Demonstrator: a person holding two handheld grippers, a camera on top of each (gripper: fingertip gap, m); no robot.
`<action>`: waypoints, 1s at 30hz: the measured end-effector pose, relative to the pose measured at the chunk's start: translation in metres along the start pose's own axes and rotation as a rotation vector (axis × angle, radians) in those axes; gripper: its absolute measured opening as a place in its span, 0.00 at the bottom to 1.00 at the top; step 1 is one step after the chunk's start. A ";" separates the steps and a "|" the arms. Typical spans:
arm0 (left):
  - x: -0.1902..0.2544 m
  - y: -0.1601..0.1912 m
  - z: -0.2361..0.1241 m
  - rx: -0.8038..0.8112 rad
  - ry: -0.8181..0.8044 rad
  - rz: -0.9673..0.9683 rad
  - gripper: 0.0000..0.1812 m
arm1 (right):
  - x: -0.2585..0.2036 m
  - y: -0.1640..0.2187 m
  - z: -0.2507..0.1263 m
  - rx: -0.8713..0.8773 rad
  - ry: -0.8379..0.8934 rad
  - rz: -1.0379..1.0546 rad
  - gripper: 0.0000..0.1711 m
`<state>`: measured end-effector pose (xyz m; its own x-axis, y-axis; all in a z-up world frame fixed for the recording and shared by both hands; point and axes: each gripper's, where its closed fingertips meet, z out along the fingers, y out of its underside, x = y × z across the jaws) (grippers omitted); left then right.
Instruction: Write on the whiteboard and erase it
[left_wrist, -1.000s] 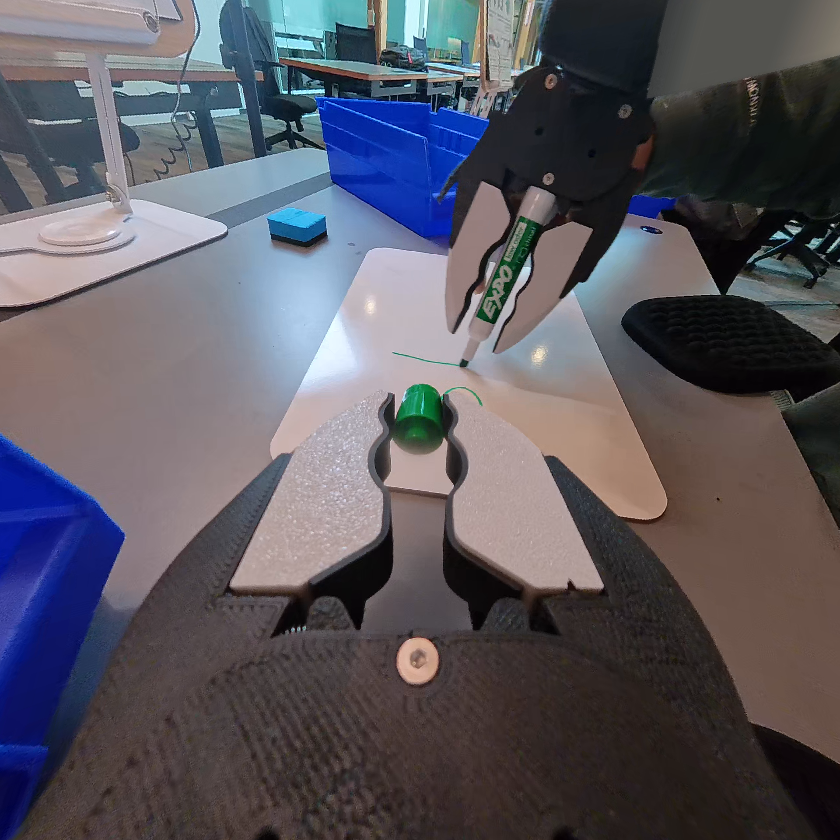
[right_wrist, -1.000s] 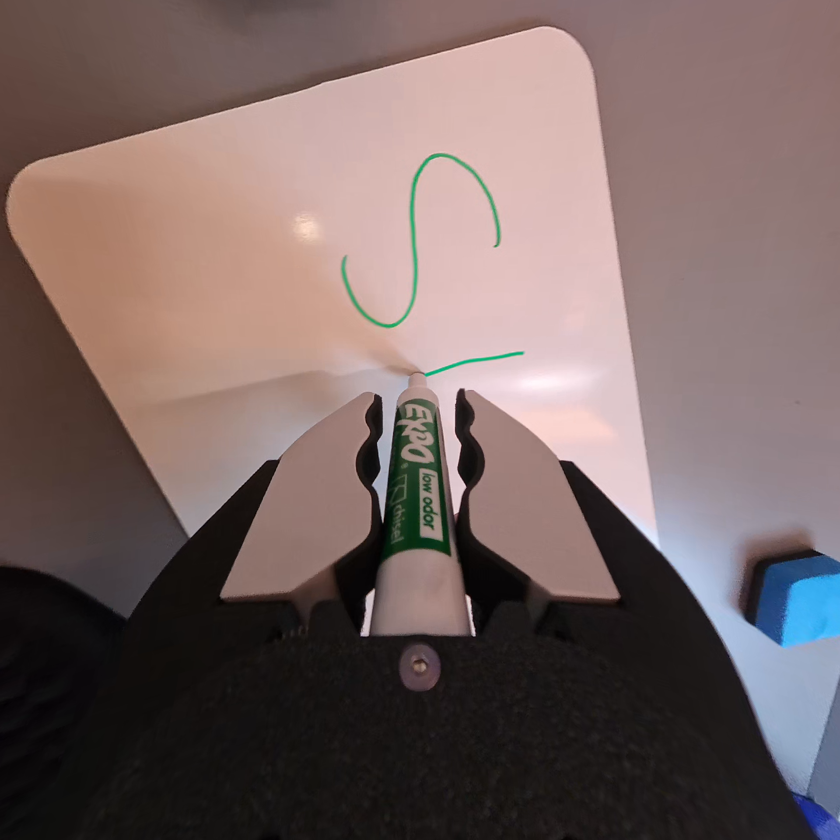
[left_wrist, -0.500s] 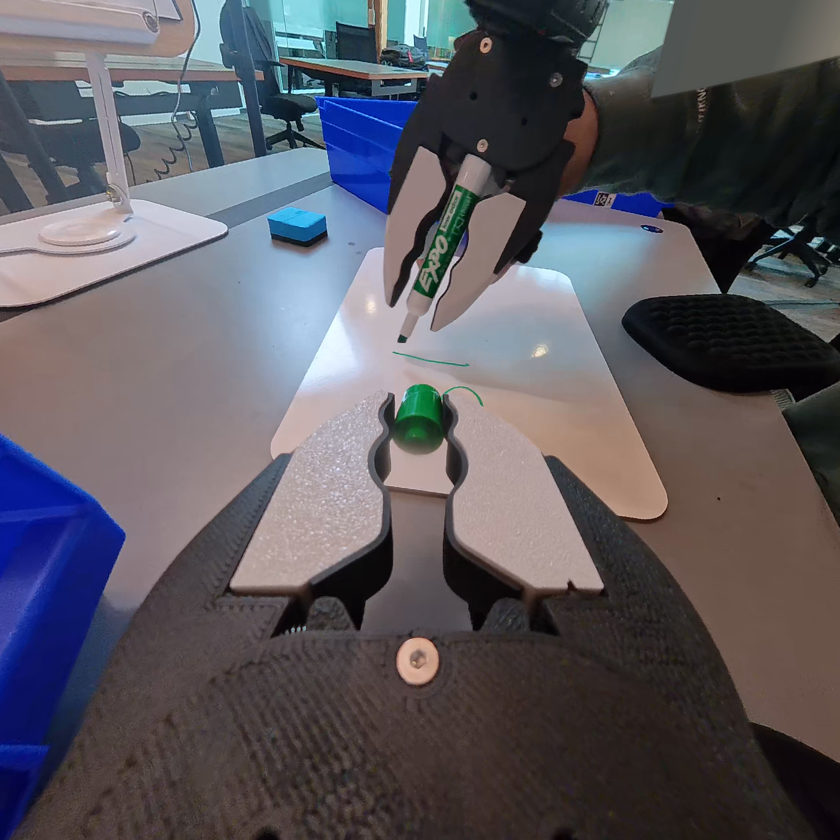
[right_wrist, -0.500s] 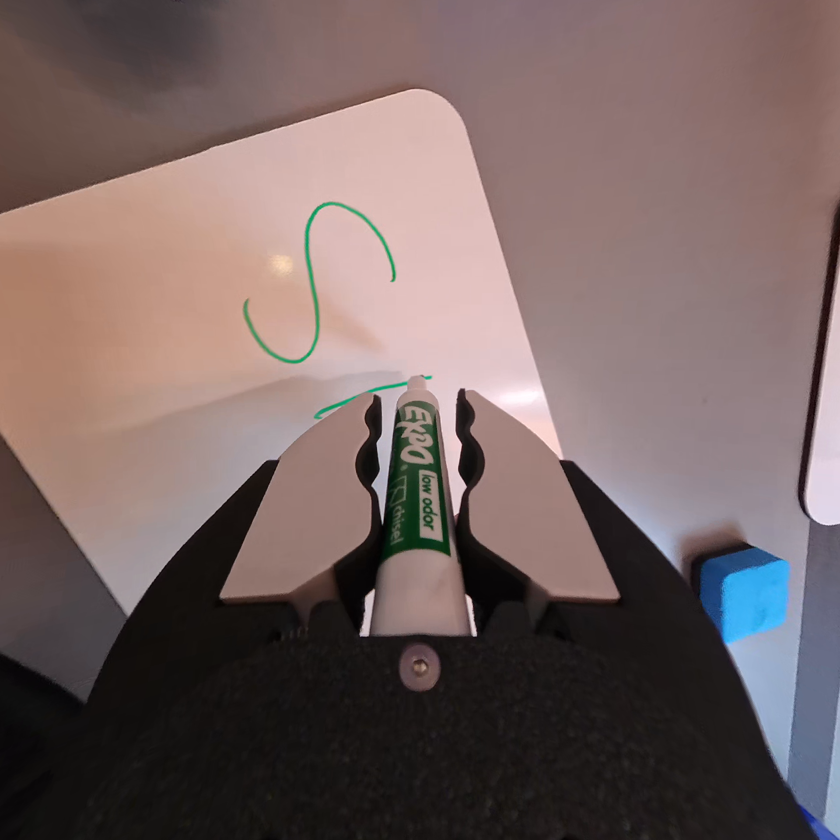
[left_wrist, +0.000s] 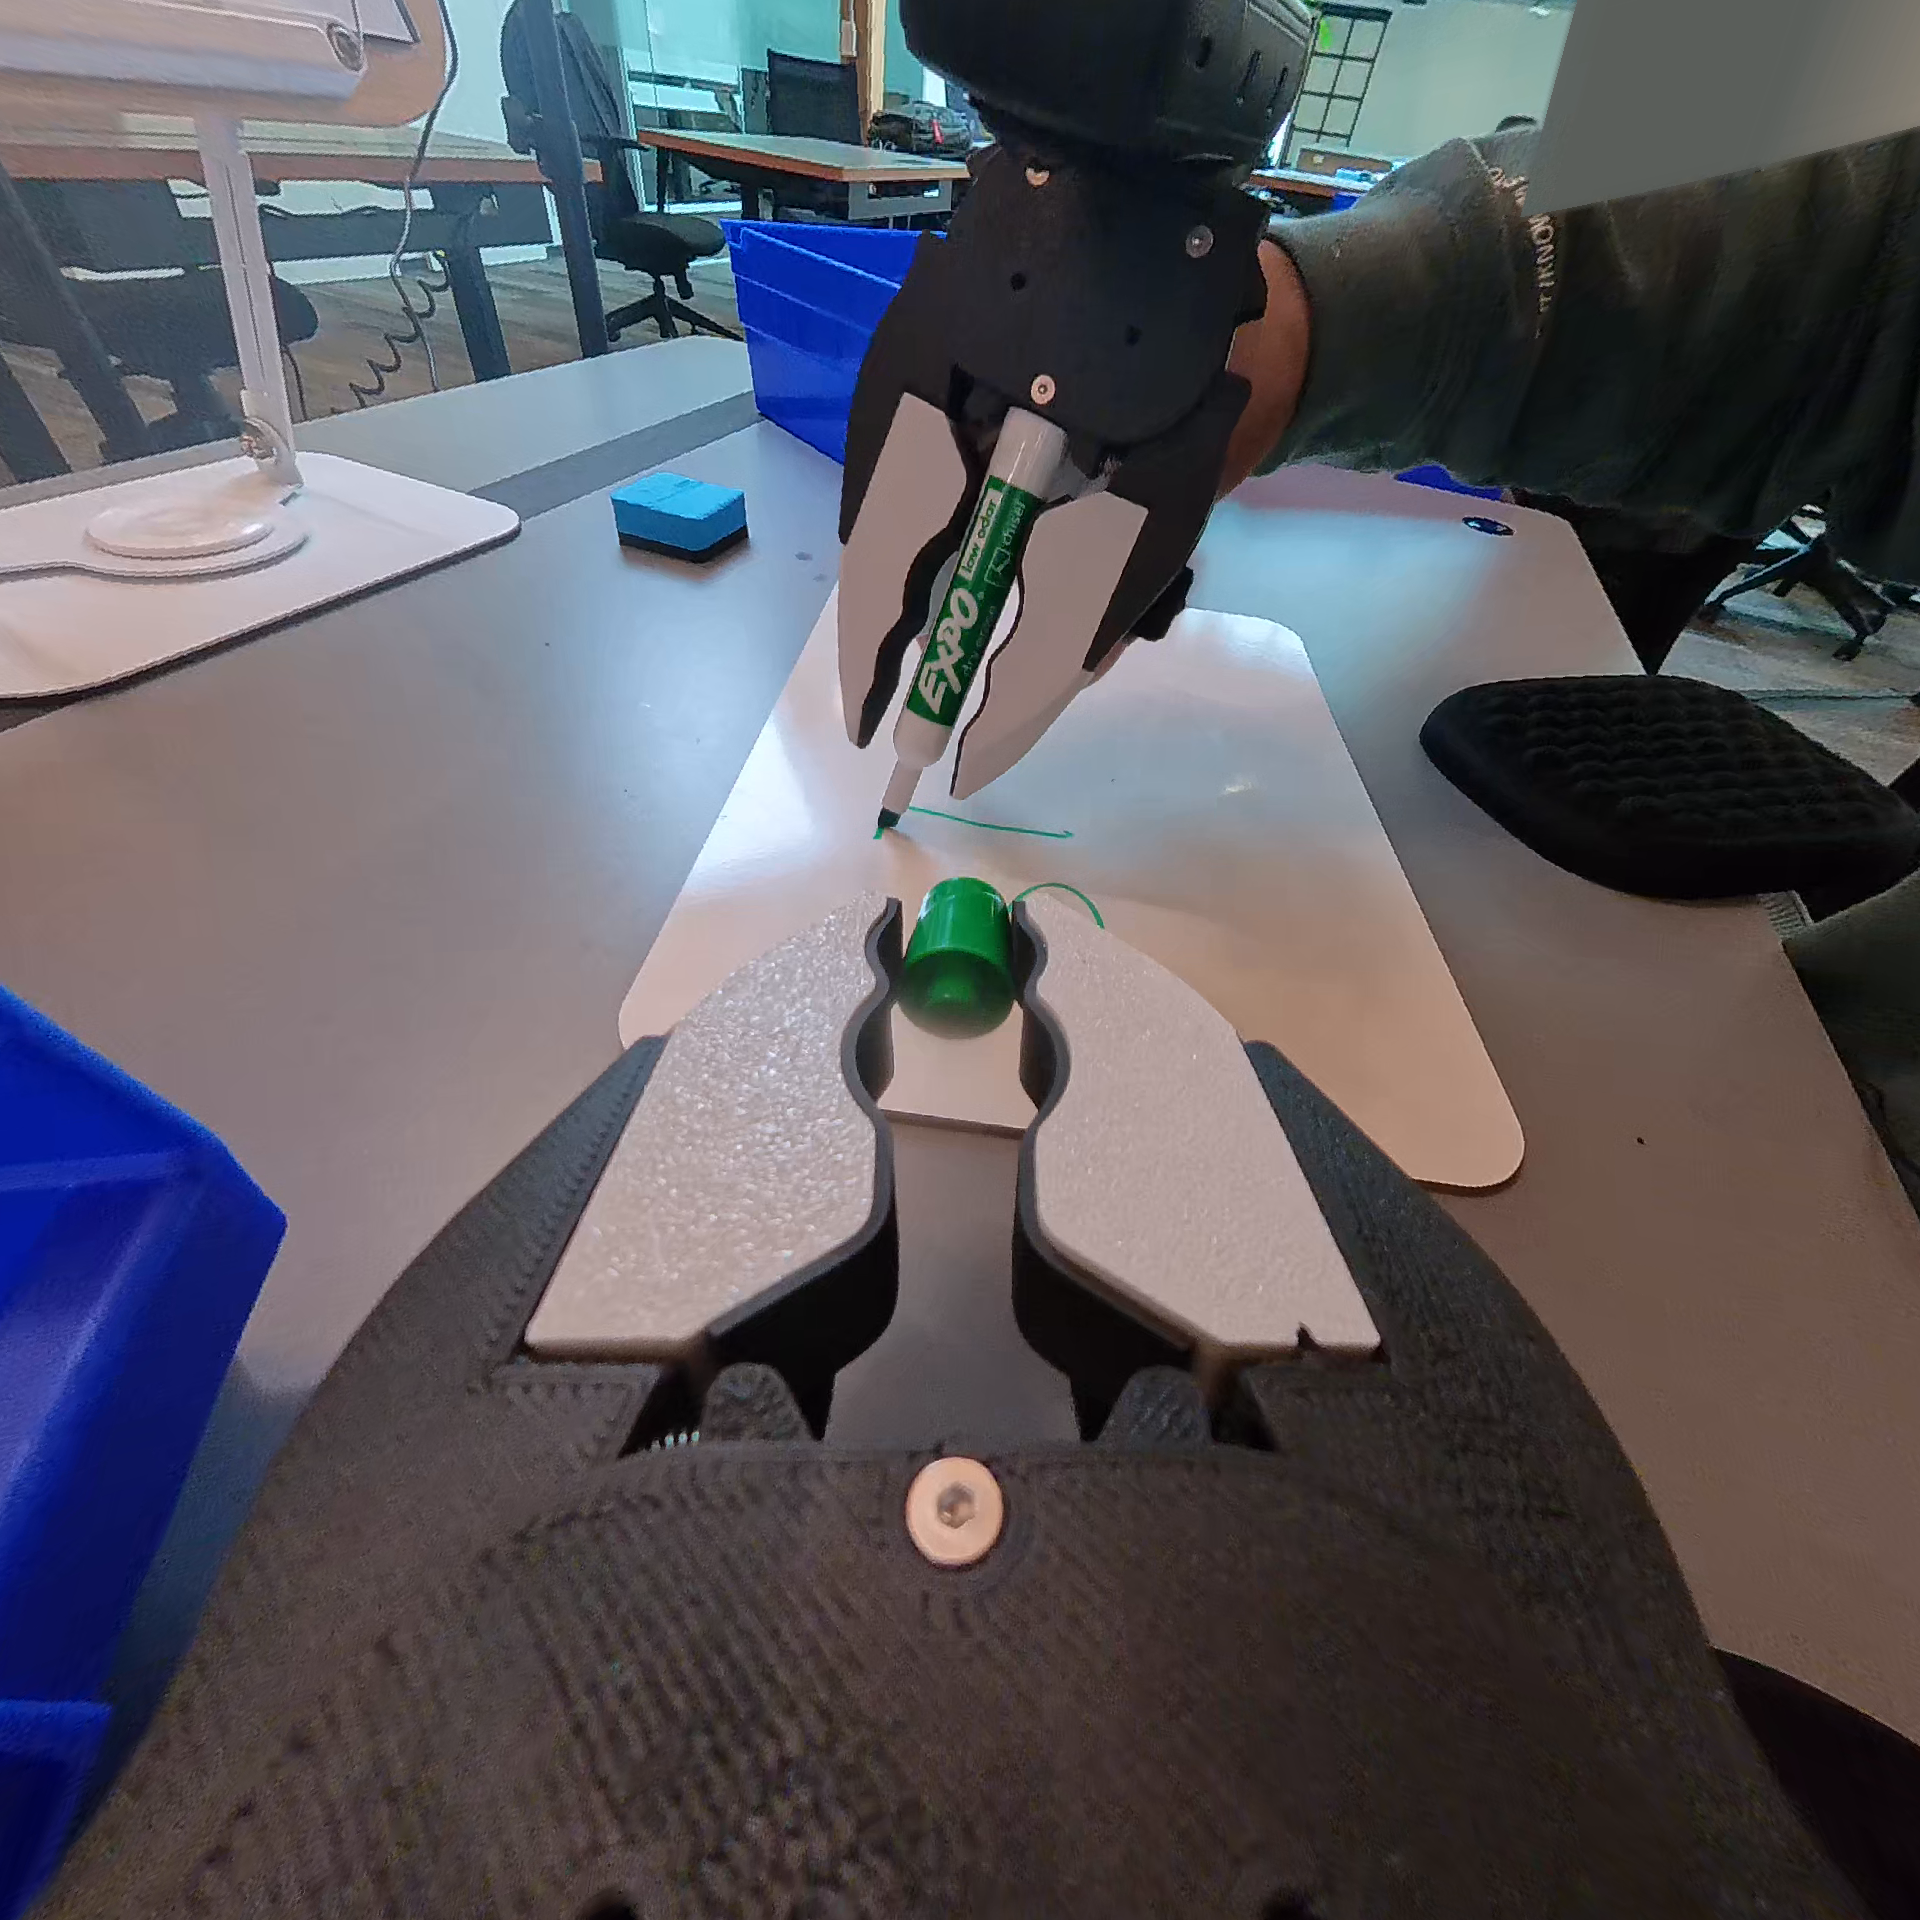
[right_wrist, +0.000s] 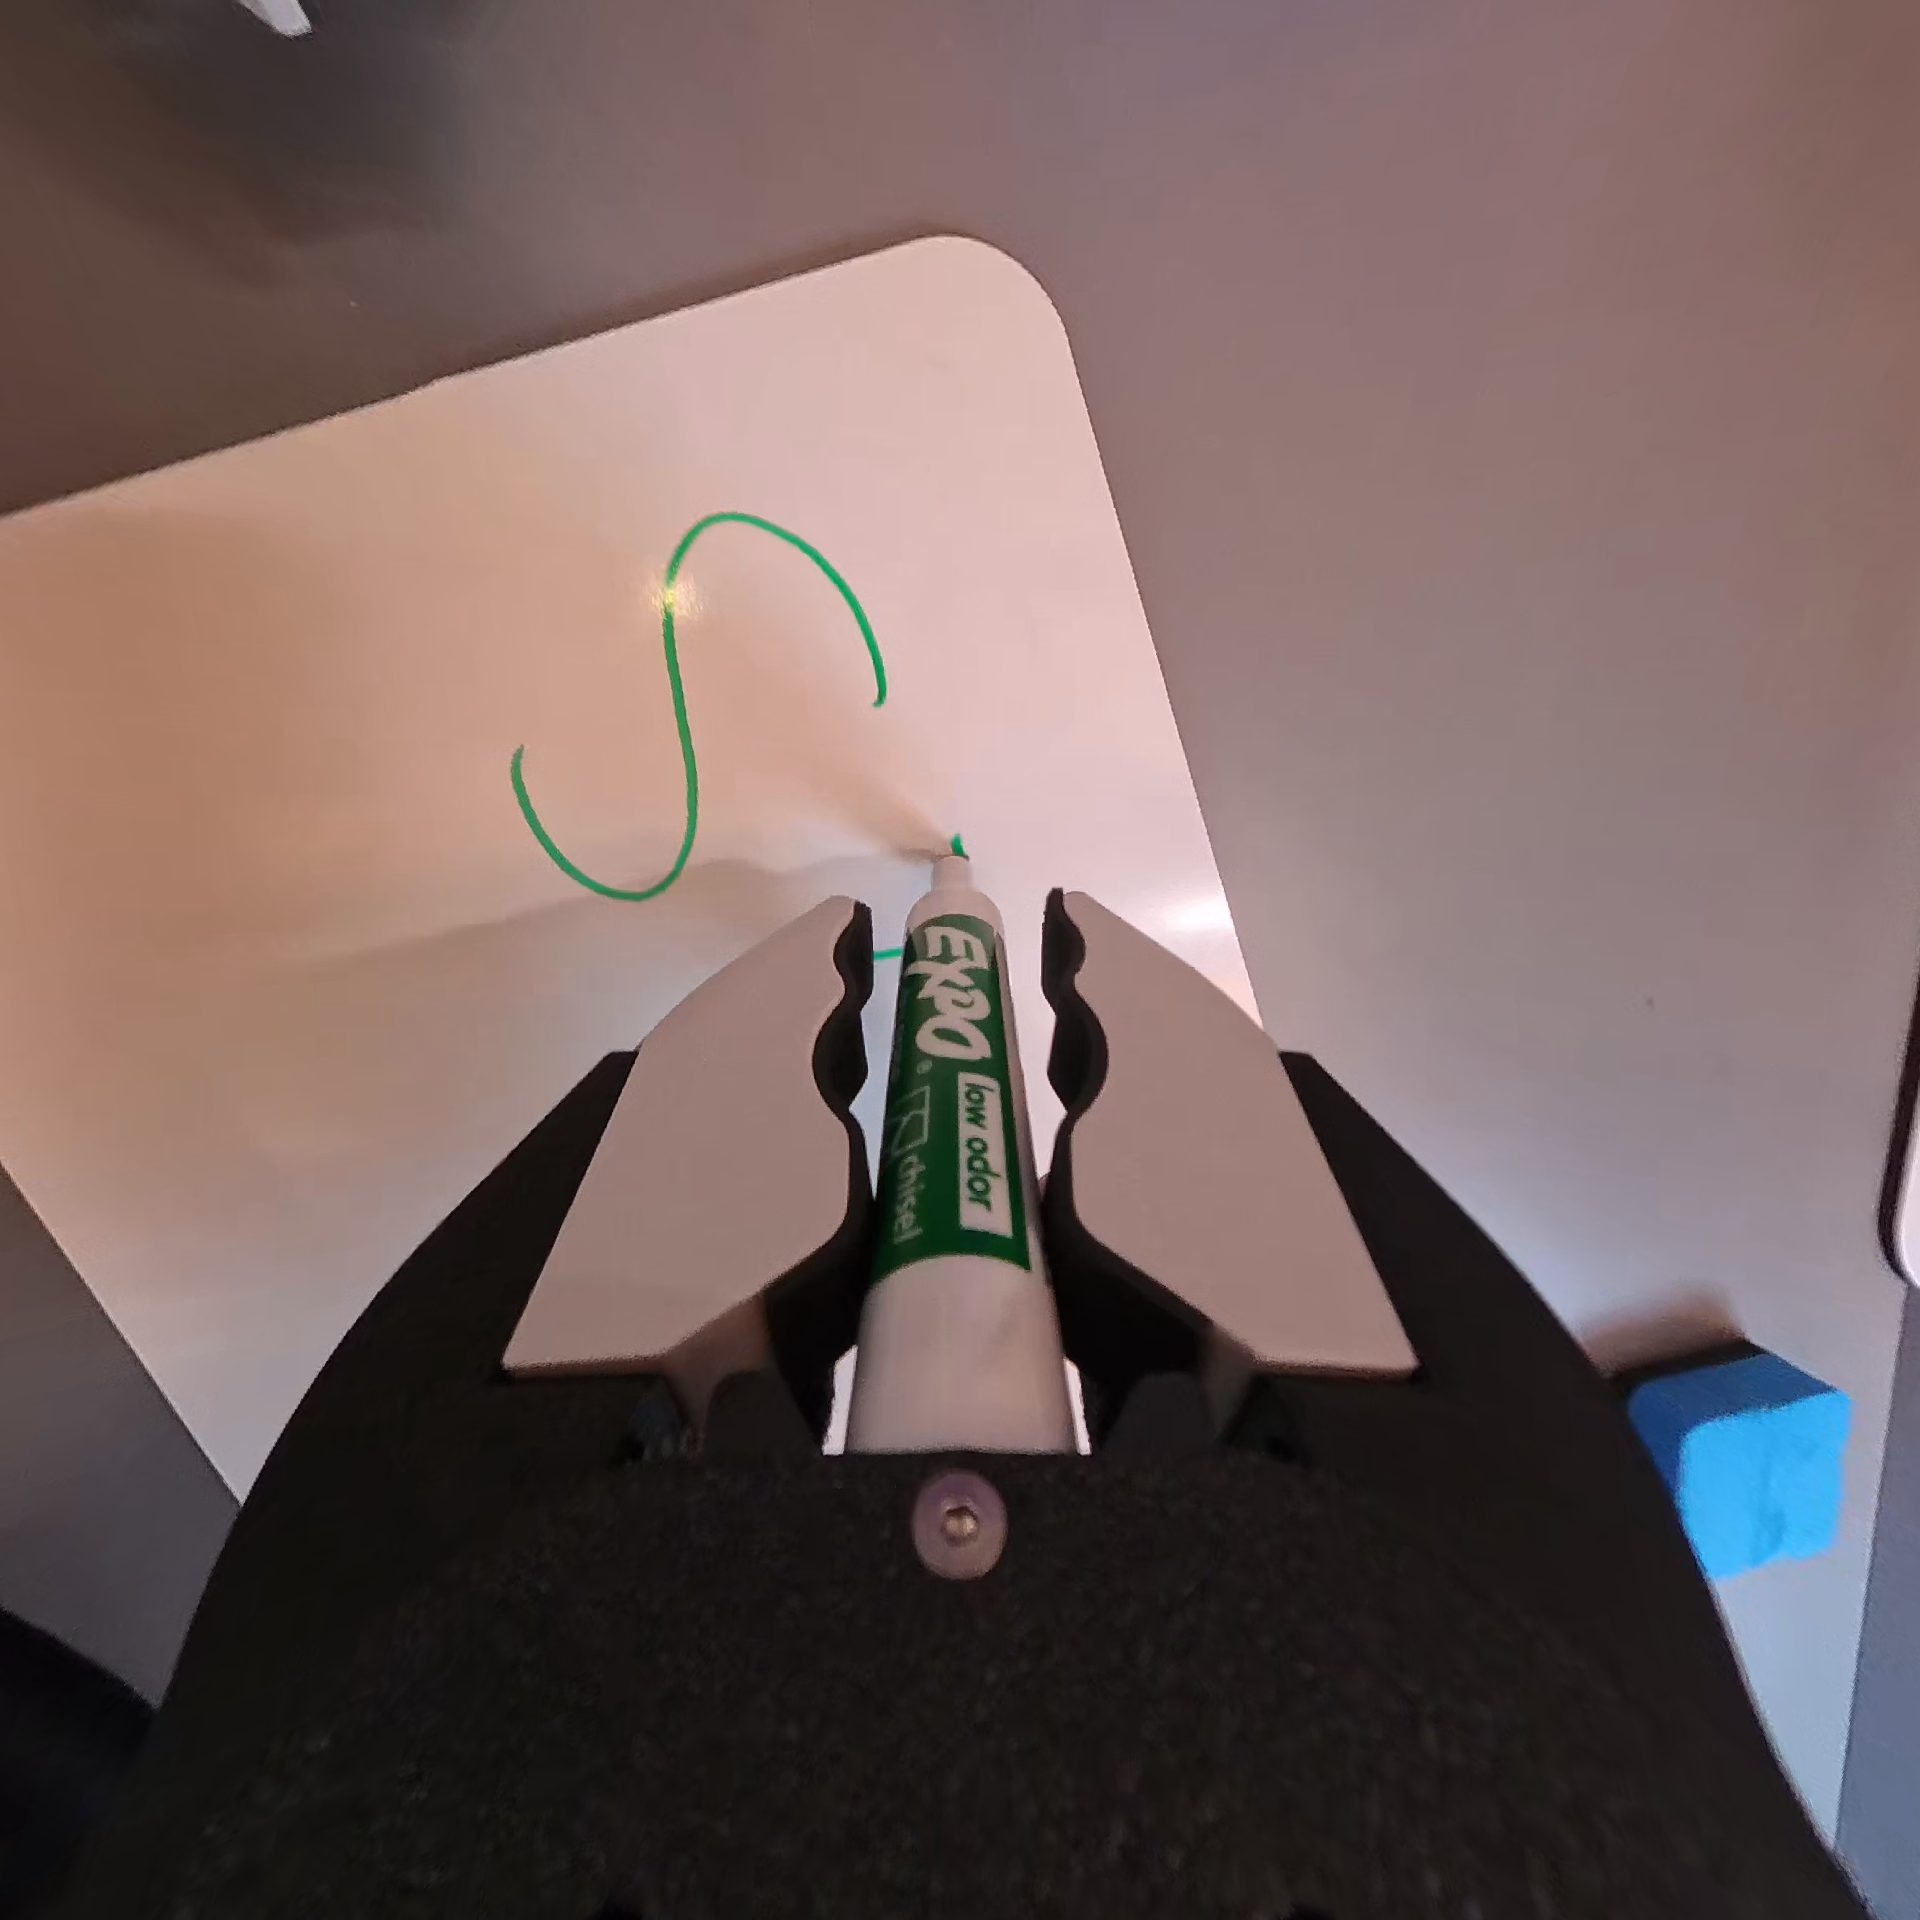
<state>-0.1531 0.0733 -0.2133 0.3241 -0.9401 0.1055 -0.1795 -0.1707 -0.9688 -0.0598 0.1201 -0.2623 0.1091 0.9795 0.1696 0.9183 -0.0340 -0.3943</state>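
Grey table (left_wrist: 364, 831) carries everything. Low centre frame, the left claw (left_wrist: 954, 971) pinches the green cap (left_wrist: 954, 971) over the whiteboard (left_wrist: 1299, 987); beyond, the right claw (left_wrist: 914, 764) clamps the marker (left_wrist: 961, 623), tip touching the board; blue eraser (left_wrist: 678, 514) upper left.

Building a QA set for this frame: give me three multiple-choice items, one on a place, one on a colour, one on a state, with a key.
1. Where is the eraser?
A on the whiteboard
B on the table beside it
C in a bin

2. Ink colour on the whiteboard?
A red
B green
C black

3. The marker tip is:
A capped
B lifted high
C touching the board

Key: B, it sits on grey table; B, green strokes; C, the right claw presses the tip down while the left claw holds the cap.
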 end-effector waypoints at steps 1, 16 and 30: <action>0.000 0.000 0.000 0.000 0.000 0.000 0.11 | 0.001 0.003 -0.001 -0.007 0.003 0.004 0.19; 0.000 0.000 0.000 -0.001 -0.001 0.001 0.11 | 0.015 0.036 -0.028 -0.030 0.080 0.067 0.19; -0.001 0.000 0.000 -0.001 -0.003 0.002 0.11 | 0.017 0.045 -0.017 -0.059 0.068 0.069 0.19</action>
<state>-0.1537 0.0737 -0.2137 0.3270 -0.9394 0.1027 -0.1809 -0.1689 -0.9689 -0.0101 0.1317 -0.2619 0.1968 0.9586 0.2057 0.9283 -0.1147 -0.3538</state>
